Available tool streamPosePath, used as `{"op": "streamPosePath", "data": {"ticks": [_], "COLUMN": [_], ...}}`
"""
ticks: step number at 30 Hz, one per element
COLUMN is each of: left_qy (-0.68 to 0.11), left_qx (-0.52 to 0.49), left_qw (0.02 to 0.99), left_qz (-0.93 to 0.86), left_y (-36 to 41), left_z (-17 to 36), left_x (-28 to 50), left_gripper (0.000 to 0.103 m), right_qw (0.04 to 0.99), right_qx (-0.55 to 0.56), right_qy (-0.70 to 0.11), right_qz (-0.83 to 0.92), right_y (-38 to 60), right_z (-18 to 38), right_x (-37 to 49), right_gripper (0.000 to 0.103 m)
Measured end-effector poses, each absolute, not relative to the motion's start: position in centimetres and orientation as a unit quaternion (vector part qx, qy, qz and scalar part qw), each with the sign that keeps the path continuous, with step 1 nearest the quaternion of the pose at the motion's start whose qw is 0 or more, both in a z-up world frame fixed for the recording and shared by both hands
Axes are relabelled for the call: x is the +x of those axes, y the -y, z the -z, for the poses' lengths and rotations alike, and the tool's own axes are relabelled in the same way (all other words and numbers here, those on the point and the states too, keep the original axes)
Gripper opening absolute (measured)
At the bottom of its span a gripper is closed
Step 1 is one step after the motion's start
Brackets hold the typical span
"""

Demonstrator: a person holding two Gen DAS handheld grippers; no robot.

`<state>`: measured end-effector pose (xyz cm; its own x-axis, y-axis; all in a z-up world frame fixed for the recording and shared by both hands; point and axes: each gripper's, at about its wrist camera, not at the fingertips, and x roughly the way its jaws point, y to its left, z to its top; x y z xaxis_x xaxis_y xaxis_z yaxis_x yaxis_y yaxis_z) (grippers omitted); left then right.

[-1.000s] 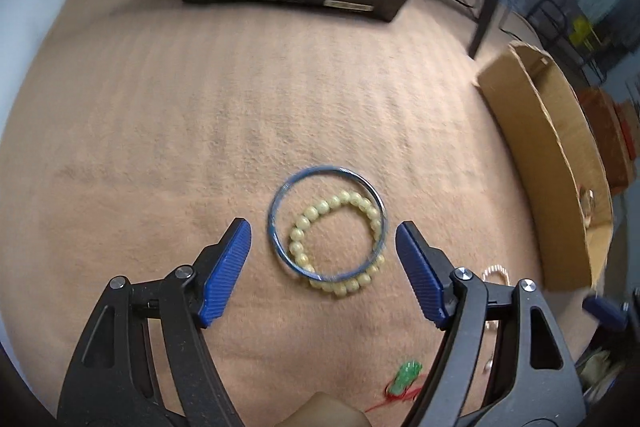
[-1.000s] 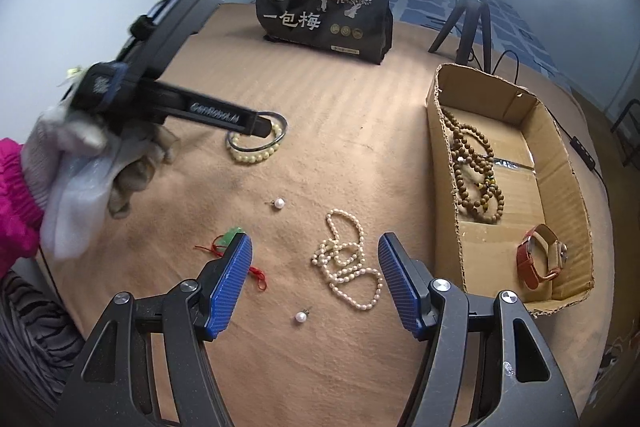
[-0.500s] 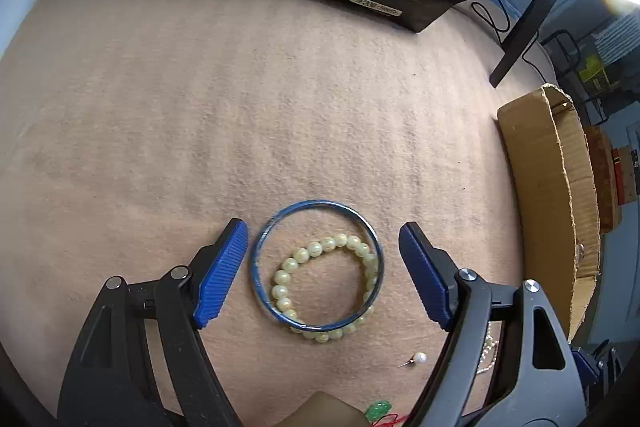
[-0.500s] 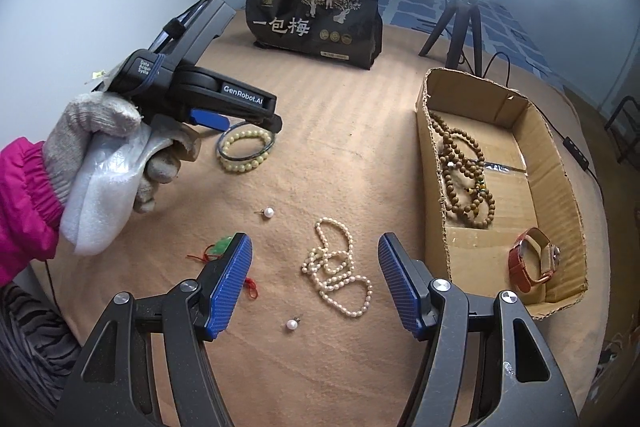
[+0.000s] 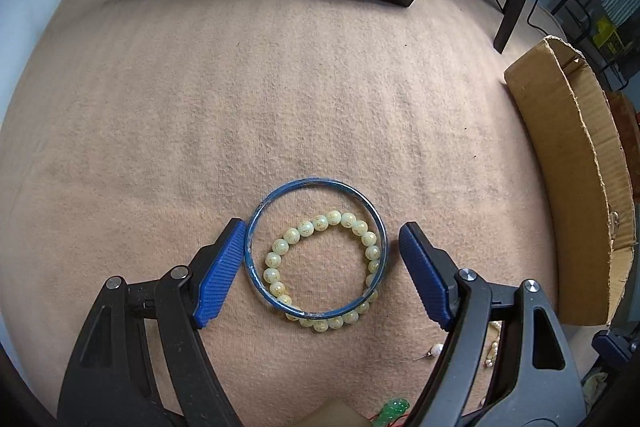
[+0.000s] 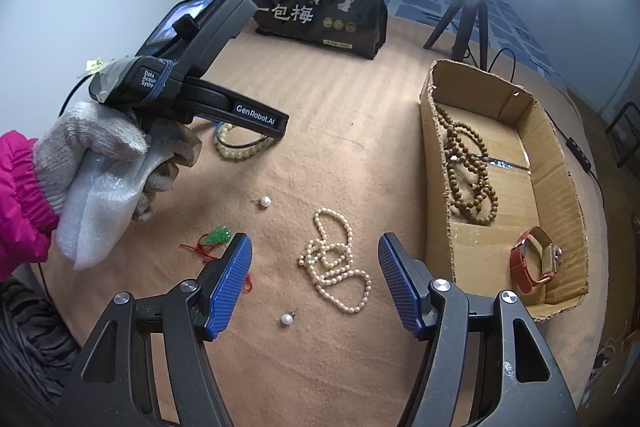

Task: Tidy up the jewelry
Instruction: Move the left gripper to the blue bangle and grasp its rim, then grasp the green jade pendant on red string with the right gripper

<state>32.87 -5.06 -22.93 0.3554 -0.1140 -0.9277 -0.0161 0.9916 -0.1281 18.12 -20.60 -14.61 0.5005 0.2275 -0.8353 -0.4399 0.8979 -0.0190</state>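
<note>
- Jewelry lies spread over a tan blanket-covered table.
- The left gripper points down over a thin blue bangle with its jaws wide; the left pad sits just at the bangle's rim, the right pad stands apart from it, and nothing is clamped.
- A pale yellow-green bead bracelet lies partly inside the bangle, its near side passing under the ring's rim; both rest toward the table's left side.
- A white-gloved hand with a pink sleeve holds that gripper.
- The right gripper hangs above a cream pearl necklace near the table's front edge, jaws wide and empty.
- Two loose white pearl studs and a green pendant on red cord lie near the necklace.
- An open brown cardboard box at the right edge holds brown wooden bead strands and an orange-strapped wristwatch.
- A black snack bag with white lettering stands at the far edge.
</note>
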Motion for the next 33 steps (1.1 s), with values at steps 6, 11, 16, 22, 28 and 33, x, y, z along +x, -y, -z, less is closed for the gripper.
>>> {"op": "streamPosePath", "data": {"ticks": [6, 11, 16, 22, 28, 33], "left_qy": [-0.565, -0.563, -0.561, -0.559, -0.556, -0.548], "left_qx": [-0.075, -0.08, -0.087, -0.093, -0.102, -0.106], "left_qw": [0.821, 0.821, 0.822, 0.822, 0.823, 0.828], "left_qz": [0.036, 0.044, 0.049, 0.053, 0.058, 0.057], "left_y": [3.7, 2.8, 2.3, 1.8, 1.3, 0.6], "left_z": [22.5, 22.3, 22.1, 21.9, 21.4, 20.6], "left_x": [32.4, 32.1, 32.2, 31.9, 31.7, 31.5], "left_gripper": [0.073, 0.073, 0.073, 0.073, 0.073, 0.073], "right_qw": [0.84, 0.824, 0.813, 0.808, 0.81, 0.811], "right_qx": [-0.114, -0.12, -0.135, -0.144, -0.176, -0.2], "right_qy": [-0.483, -0.49, -0.491, -0.491, -0.481, -0.475], "right_qz": [-0.219, -0.257, -0.282, -0.292, -0.285, -0.277], "right_y": [20.2, 18.9, 16.9, 14.7, 13.1, 12.1], "right_z": [15.8, 16.7, 18.0, 19.4, 21.0, 22.1], "right_x": [18.4, 17.7, 17.2, 17.6, 17.7, 17.7], "right_gripper": [0.065, 0.065, 0.065, 0.065, 0.062, 0.046]}}
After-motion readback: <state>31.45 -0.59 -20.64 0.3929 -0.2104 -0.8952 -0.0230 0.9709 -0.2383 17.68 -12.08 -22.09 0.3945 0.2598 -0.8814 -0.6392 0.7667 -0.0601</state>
